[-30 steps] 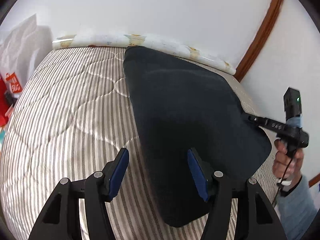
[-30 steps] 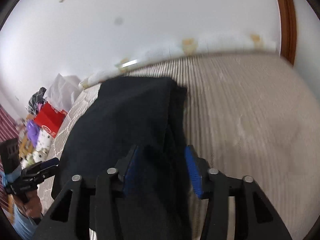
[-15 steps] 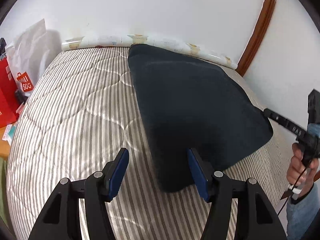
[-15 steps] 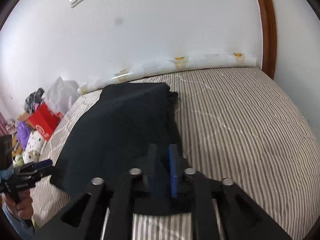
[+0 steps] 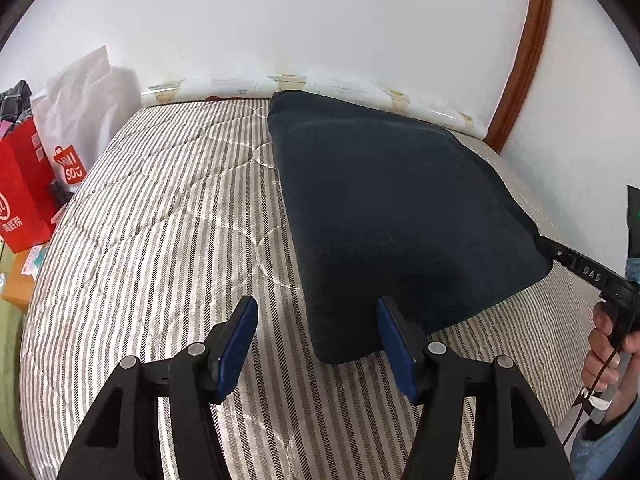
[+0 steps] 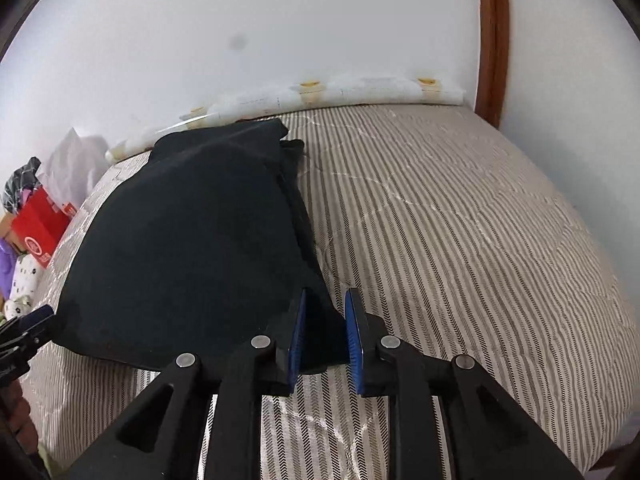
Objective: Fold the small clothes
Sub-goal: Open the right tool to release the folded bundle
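A dark navy garment (image 5: 392, 216) lies folded flat on the striped mattress (image 5: 160, 216). My left gripper (image 5: 316, 344) is open and empty, just short of the garment's near corner. My right gripper (image 6: 325, 328) has its blue pads a narrow gap apart around the garment's (image 6: 188, 240) near right corner; the cloth lies between them. In the left wrist view the right gripper (image 5: 560, 256) touches the garment's right corner, held by a hand (image 5: 608, 344).
A rolled patterned sheet (image 5: 320, 88) lies along the wall at the mattress's far edge. Red shopping bags (image 5: 24, 196) and a white bag stand left of the bed. A wooden door frame (image 5: 524, 56) is at the right.
The right gripper shut on the garment's corner half a second ago and has now parted slightly. The left gripper has drawn back from the garment, still open.
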`<move>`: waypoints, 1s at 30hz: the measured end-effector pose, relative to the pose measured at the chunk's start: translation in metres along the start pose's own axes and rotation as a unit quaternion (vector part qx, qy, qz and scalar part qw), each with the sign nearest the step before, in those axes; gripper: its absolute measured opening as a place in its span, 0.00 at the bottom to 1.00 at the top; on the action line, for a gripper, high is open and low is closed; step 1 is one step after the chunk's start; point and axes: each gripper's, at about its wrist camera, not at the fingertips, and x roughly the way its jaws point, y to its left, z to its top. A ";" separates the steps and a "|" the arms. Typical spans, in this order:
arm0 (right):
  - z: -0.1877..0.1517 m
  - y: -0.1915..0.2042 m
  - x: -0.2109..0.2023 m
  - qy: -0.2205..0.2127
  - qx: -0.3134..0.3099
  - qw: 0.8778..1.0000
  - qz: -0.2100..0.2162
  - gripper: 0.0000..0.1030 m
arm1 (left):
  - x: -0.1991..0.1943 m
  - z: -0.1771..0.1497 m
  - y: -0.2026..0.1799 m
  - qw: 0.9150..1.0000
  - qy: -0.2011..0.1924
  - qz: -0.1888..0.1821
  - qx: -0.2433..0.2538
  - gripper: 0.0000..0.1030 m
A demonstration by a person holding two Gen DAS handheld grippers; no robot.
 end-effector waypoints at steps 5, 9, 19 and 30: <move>0.004 0.001 -0.006 -0.010 0.019 1.000 0.010 0.24 | -0.003 0.000 -0.003 1.000 0.000 0.008 0.005 0.57; -0.002 0.016 -0.003 -0.013 -0.026 1.000 0.003 0.33 | -0.009 -0.008 -0.005 0.999 -0.001 0.011 0.030 0.57; -0.034 -0.009 -0.028 -0.007 -0.050 0.998 -0.035 0.46 | -0.007 -0.030 0.004 0.999 0.016 -0.007 0.048 0.56; -0.033 0.006 0.016 0.020 -0.022 0.999 0.043 0.38 | 0.013 -0.018 -0.013 0.998 0.026 -0.025 0.048 0.30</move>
